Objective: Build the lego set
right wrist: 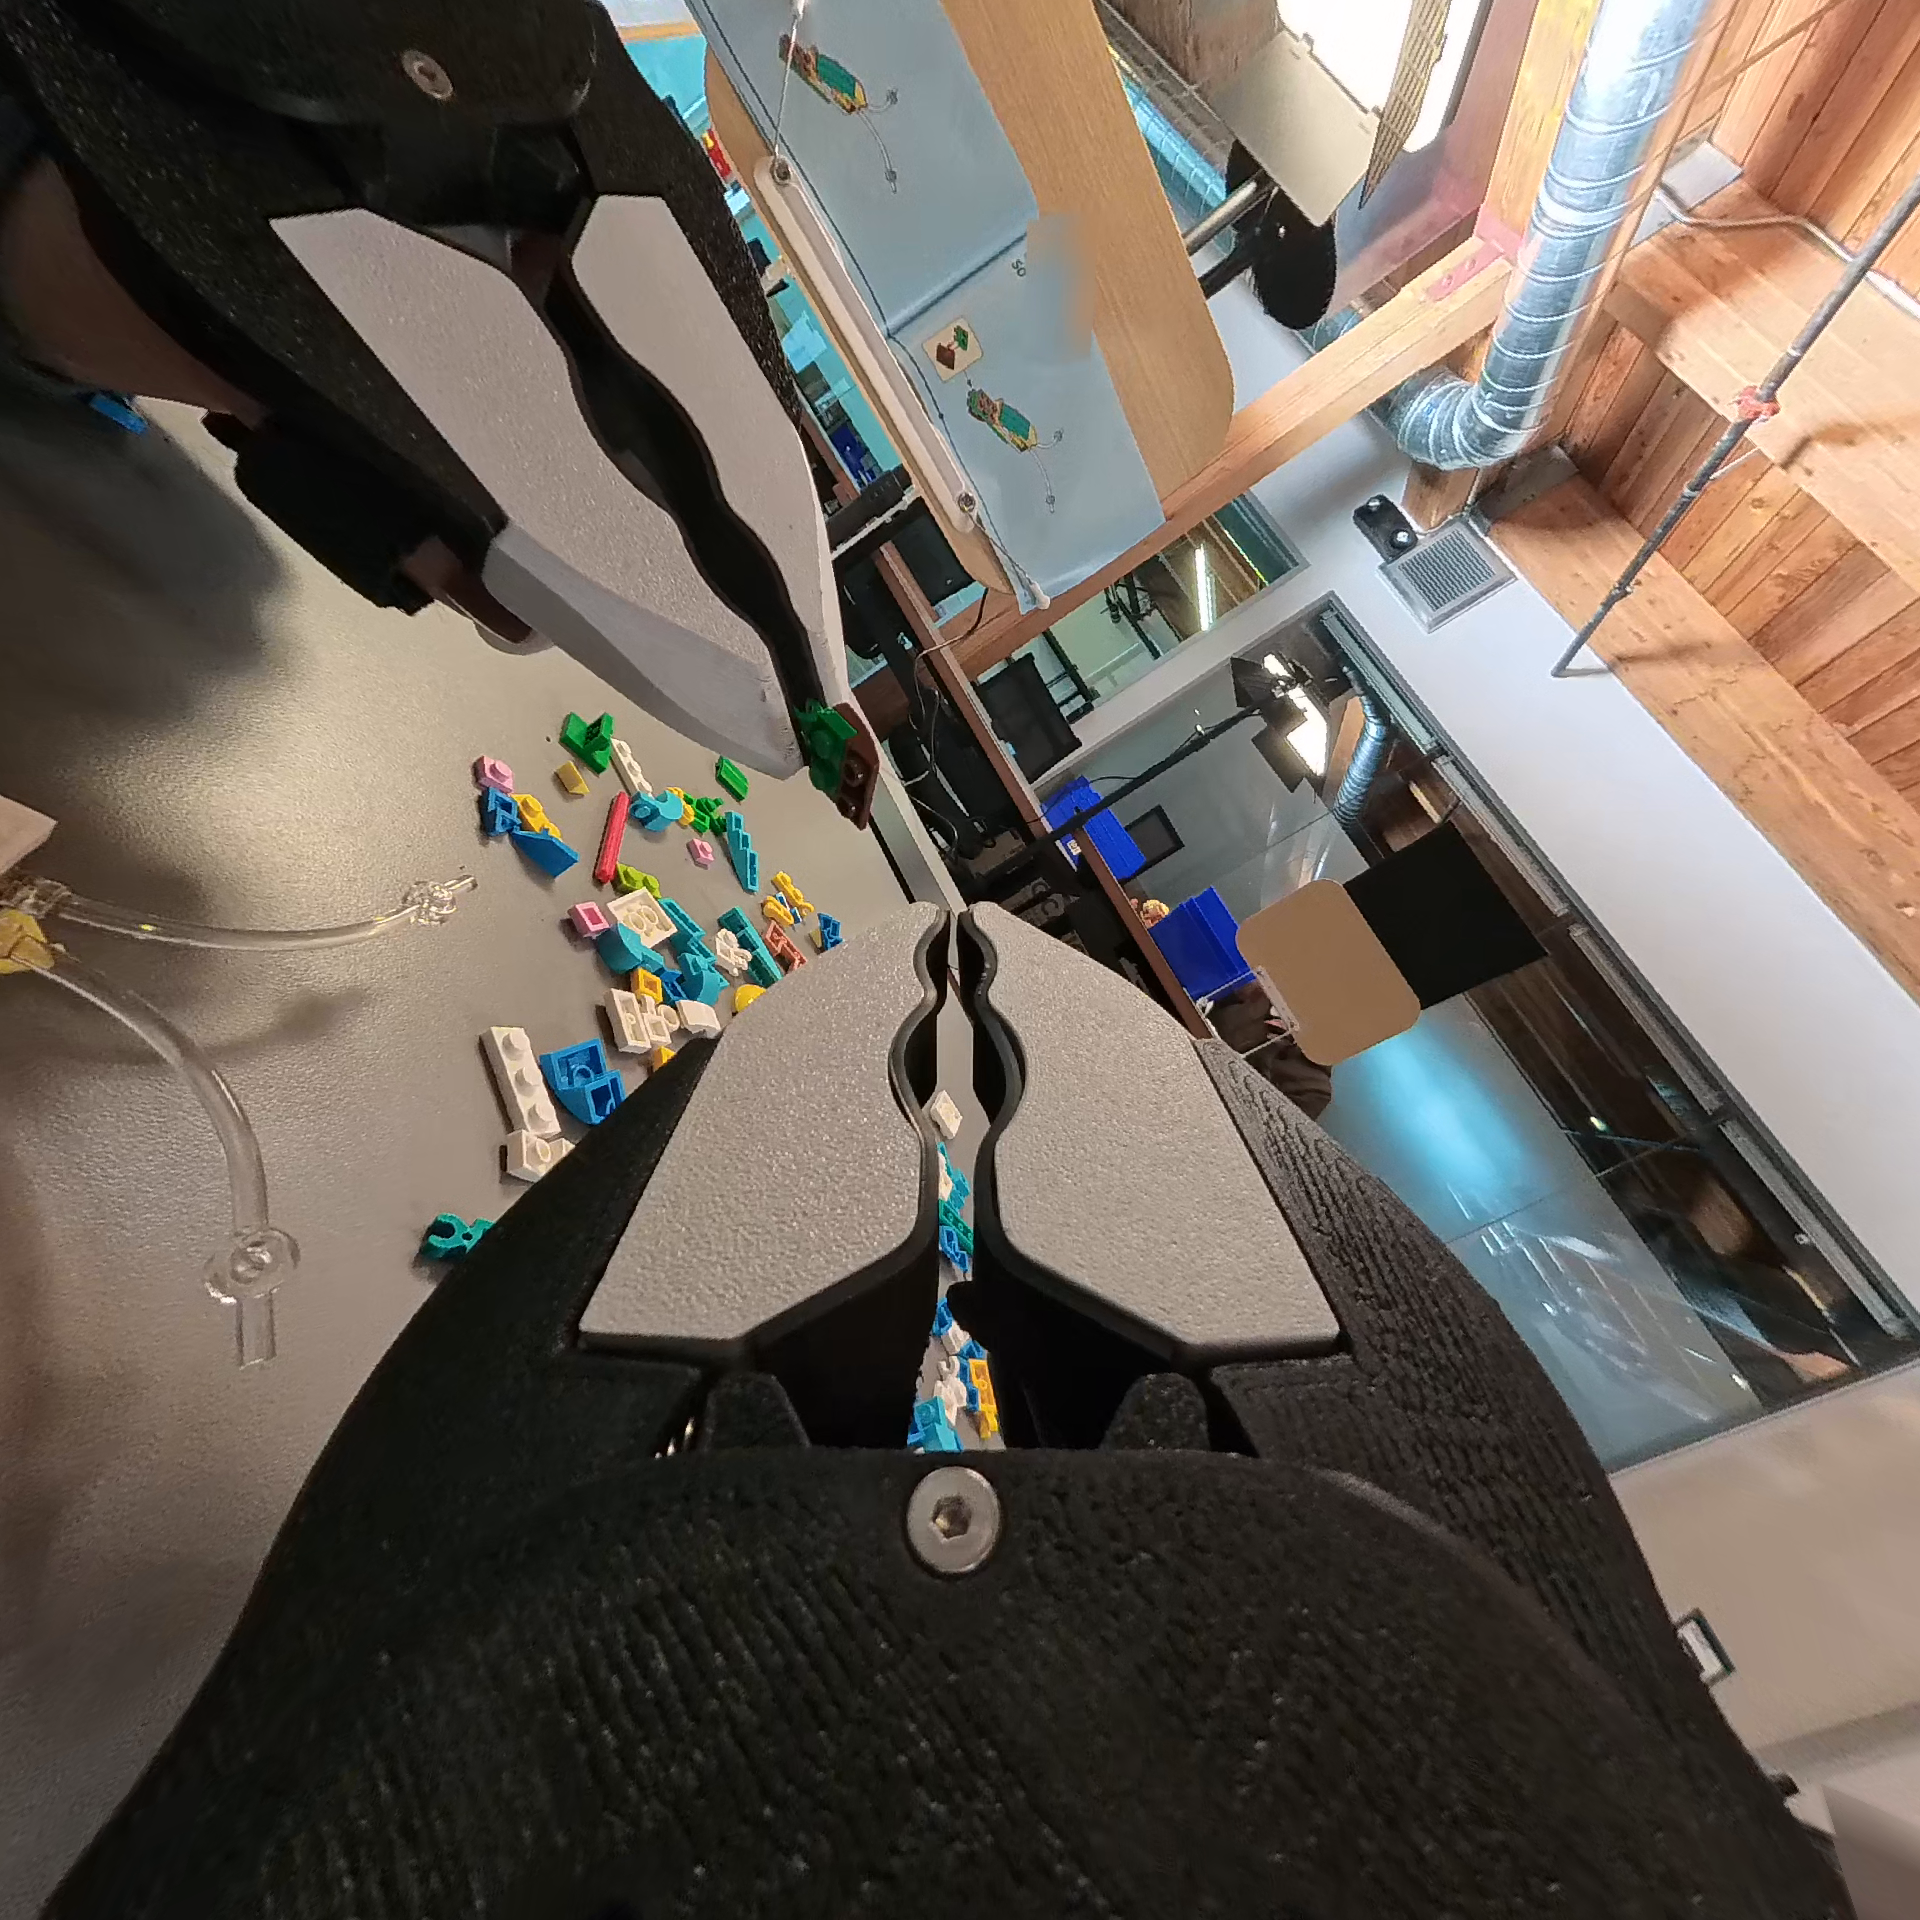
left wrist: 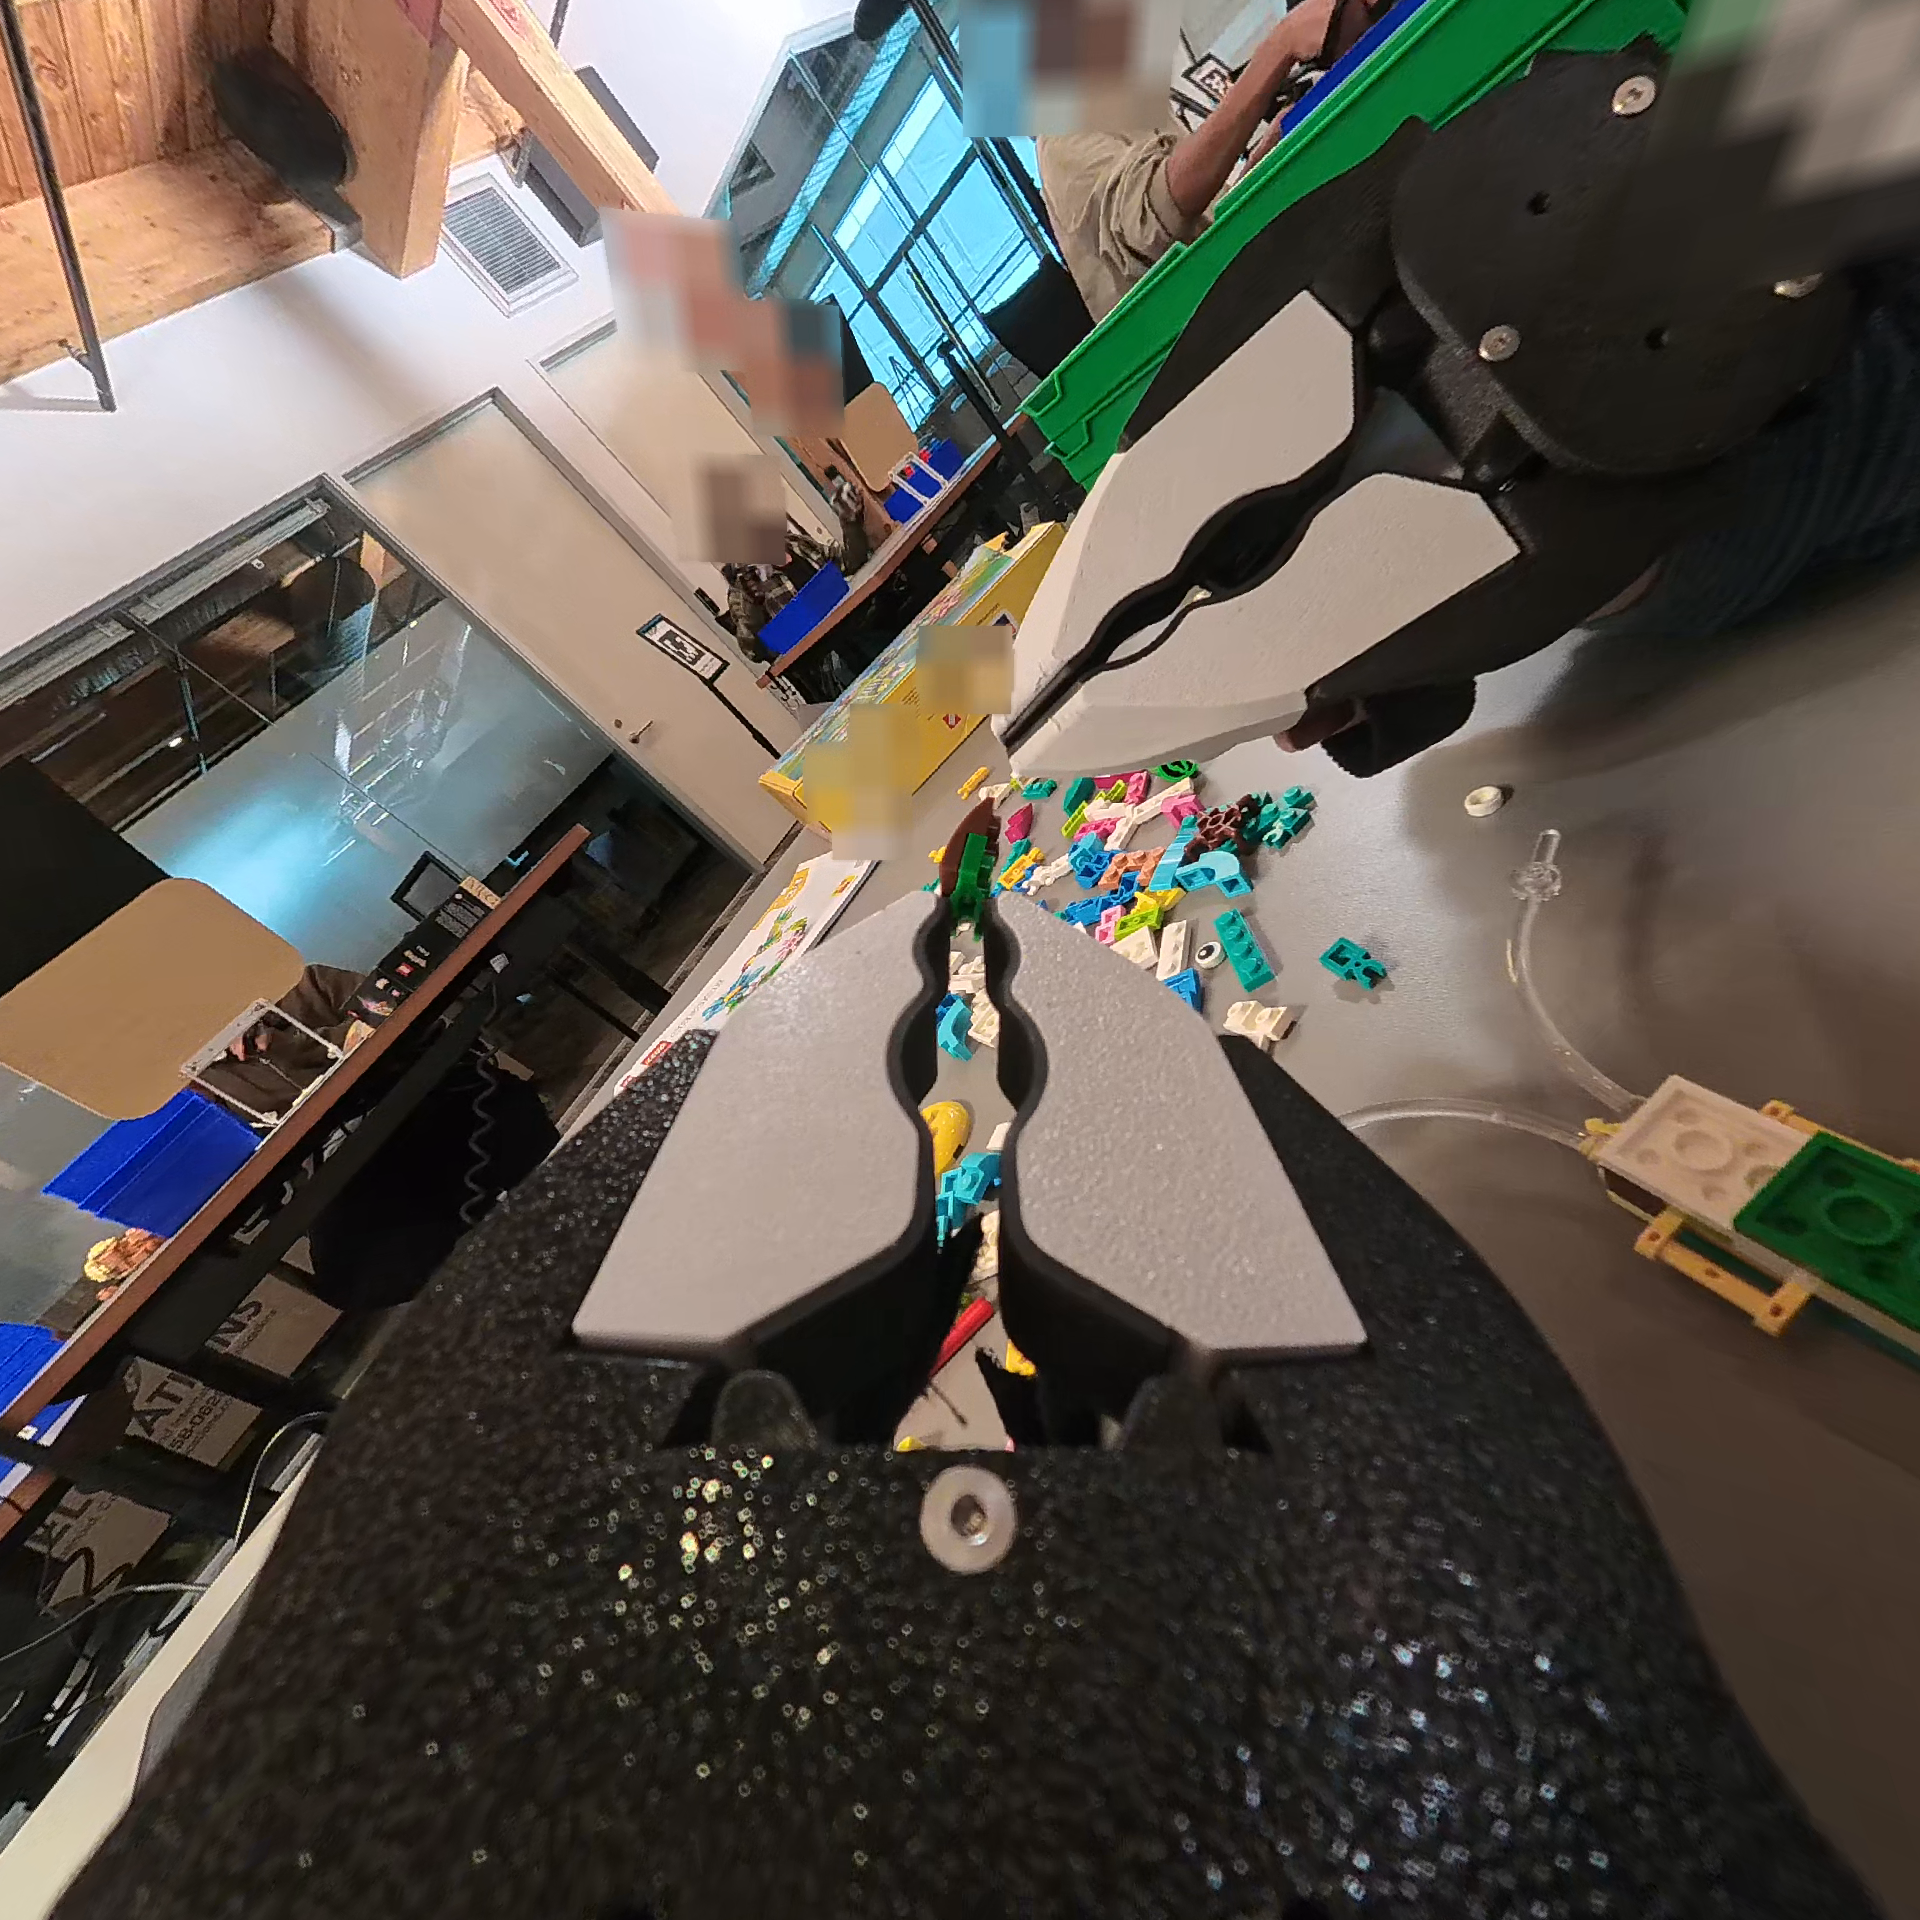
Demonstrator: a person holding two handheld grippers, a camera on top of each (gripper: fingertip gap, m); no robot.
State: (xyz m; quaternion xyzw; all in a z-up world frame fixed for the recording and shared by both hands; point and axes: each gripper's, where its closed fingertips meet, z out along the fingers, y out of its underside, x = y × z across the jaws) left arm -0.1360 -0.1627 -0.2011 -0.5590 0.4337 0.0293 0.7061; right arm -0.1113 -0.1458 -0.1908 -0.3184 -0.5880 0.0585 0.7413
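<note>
Grey counter in open workshop; loose lego pieces scattered mid-surface, partly built model with clear curved tubes lying apart at edge. Left gripper clamped on small green-and-brown piece, raised above pile, presumably to free it for joining. Right gripper fingers together, apparently empty, tilted up beside left one, tips near each other. Instruction sheet hangs behind for reference. Yellow box at far edge.
</note>
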